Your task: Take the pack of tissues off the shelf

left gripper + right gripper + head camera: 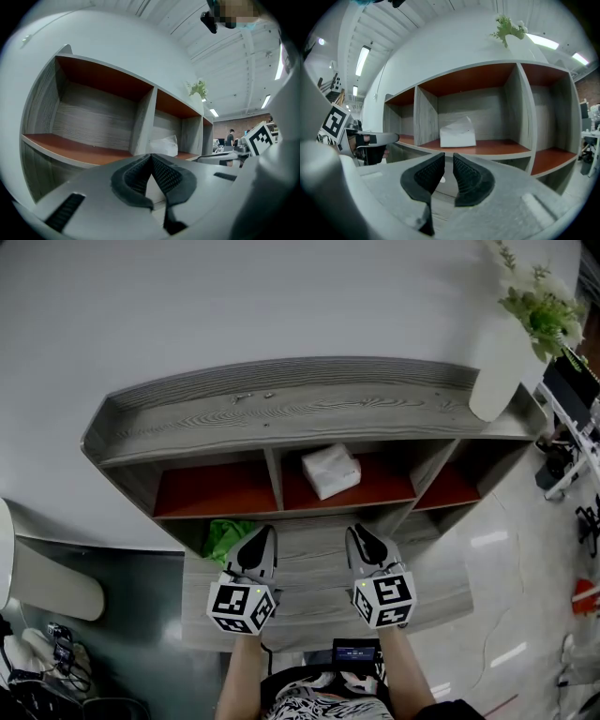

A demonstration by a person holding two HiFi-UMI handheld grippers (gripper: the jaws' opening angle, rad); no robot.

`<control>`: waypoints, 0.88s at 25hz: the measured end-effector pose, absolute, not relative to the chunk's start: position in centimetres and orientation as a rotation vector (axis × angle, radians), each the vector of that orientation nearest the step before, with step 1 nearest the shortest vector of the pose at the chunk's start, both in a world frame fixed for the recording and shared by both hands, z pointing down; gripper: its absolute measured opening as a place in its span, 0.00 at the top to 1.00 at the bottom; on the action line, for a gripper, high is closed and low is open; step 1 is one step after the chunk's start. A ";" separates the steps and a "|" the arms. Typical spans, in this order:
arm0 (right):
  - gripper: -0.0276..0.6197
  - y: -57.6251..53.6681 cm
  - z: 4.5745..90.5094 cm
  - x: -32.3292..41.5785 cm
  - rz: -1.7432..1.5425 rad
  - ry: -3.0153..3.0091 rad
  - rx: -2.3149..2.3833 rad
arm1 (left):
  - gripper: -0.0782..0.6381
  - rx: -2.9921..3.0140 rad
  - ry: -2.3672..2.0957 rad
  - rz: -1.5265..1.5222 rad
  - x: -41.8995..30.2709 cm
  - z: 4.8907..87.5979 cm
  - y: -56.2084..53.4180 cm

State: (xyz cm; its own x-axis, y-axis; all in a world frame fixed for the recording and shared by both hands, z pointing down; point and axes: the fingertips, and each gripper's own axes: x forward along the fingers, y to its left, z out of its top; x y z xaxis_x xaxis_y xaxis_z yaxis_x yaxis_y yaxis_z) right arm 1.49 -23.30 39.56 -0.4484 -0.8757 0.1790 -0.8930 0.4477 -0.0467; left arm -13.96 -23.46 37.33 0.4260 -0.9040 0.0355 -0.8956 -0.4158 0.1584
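**Ahead of both grippers, the tissues wait in the middle compartment**

Beyond the fingertips of the right gripper (448, 157), straight ahead and a little above them, the pack of tissues (458, 133) sits in the middle compartment of the shelf (281, 413). These jaws stand only slightly apart, with nothing between them. I judge they must open much wider before going around the pack, and should enter level, clear of the dividers. The left gripper (151, 157) has its tips pressed together, empty. Only the head view shows that the pack lies skewed, and something green (225, 535) just left of the left fingertips. The right gripper view shows the pack's front face.
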 end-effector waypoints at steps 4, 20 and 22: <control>0.87 -24.9 38.7 0.2 0.188 -2.579 1.567 | 0.88 2.512 -1.617 -0.082 -14.3 37.3 -24.2; 0.59 -29.8 38.1 -2.6 0.067 -2.451 1.666 | 0.88 2.488 -1.611 -0.041 -13.7 38.7 -26.3; 0.59 -30.1 37.7 -2.9 0.038 -2.429 1.696 | 0.88 2.480 -1.600 -0.052 -13.8 38.9 -26.6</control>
State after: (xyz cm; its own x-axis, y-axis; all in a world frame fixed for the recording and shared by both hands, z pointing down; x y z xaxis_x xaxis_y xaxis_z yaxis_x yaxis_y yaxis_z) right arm -2.91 -30.14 37.67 -0.3342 -0.9288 0.1600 -0.9333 0.3498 0.0810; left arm -13.78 -26.56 38.93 0.4173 -0.9058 0.0728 -0.8992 -0.4000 0.1773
